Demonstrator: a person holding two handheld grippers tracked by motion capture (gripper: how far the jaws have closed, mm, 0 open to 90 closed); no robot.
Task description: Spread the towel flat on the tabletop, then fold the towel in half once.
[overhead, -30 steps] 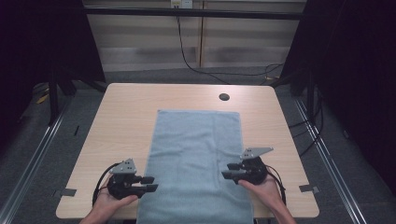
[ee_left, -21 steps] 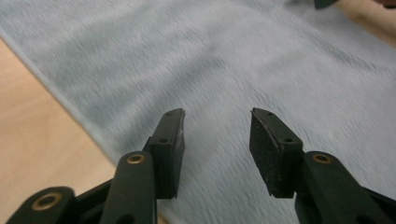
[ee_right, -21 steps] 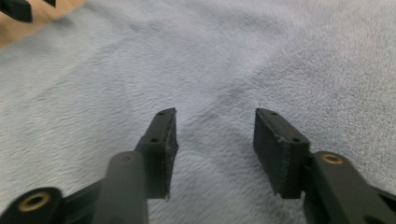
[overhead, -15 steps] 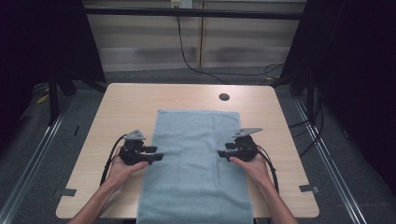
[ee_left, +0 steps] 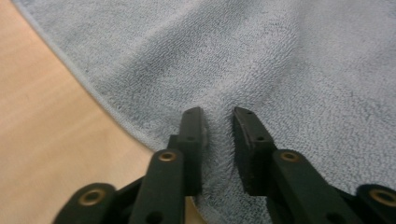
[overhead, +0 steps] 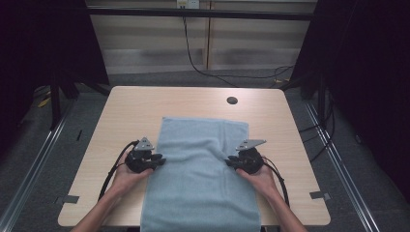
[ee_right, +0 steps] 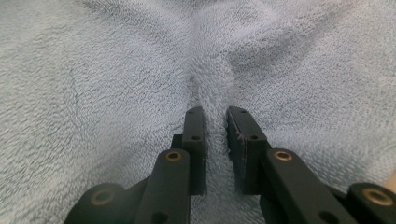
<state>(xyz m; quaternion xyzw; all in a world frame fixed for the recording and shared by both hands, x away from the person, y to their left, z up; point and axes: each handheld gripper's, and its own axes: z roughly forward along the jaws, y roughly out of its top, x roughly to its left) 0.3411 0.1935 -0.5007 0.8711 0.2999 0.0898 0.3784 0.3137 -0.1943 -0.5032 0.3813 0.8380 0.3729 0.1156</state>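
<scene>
towel (overhead: 200,174): light blue, spread mid-surface, hanging over the near edge | left gripper (overhead: 157,160): jaws just narrowed, towel's left edge pinched | right gripper (overhead: 232,162): jaws just narrowed, ridge at right edge pinched

One towel (overhead: 200,179), one table (overhead: 130,106), two hand-held grippers: left (overhead: 157,160), right (overhead: 231,162).
</scene>
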